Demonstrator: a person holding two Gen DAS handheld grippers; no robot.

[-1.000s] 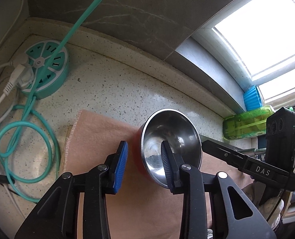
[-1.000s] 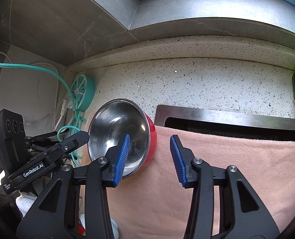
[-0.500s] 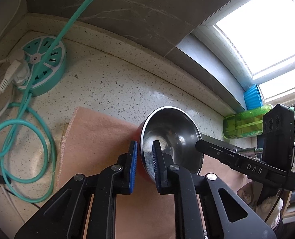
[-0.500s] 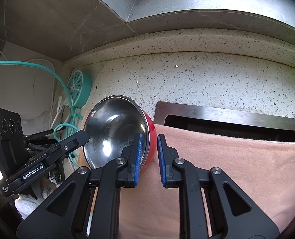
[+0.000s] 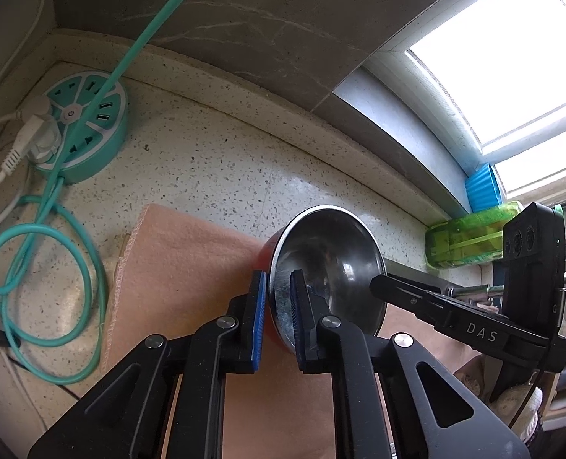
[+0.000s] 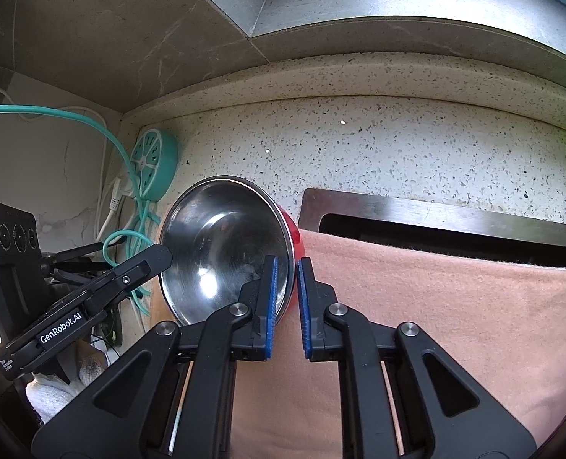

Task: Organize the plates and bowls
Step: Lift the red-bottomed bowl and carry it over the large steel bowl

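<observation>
A steel bowl (image 5: 332, 264) with a red outside is held tilted above a pink cloth (image 5: 179, 267). My left gripper (image 5: 277, 317) is shut on the bowl's left rim, one pad inside and one outside. My right gripper (image 6: 286, 294) is shut on the opposite rim of the same bowl (image 6: 221, 244). Each gripper shows in the other's view: the right one in the left wrist view (image 5: 454, 317), the left one in the right wrist view (image 6: 91, 290). No plates are in view.
A speckled stone counter (image 5: 214, 160) runs to a wall and window sill. A teal round power strip (image 5: 80, 126) with coiled teal cable (image 5: 34, 279) sits at the left. A steel sink rim (image 6: 435, 210) lies under the cloth. A green container (image 5: 470, 237) stands by the window.
Both grippers went from open around the bowl's rim to shut on it. The bowl has risen slightly and tilted between them.
</observation>
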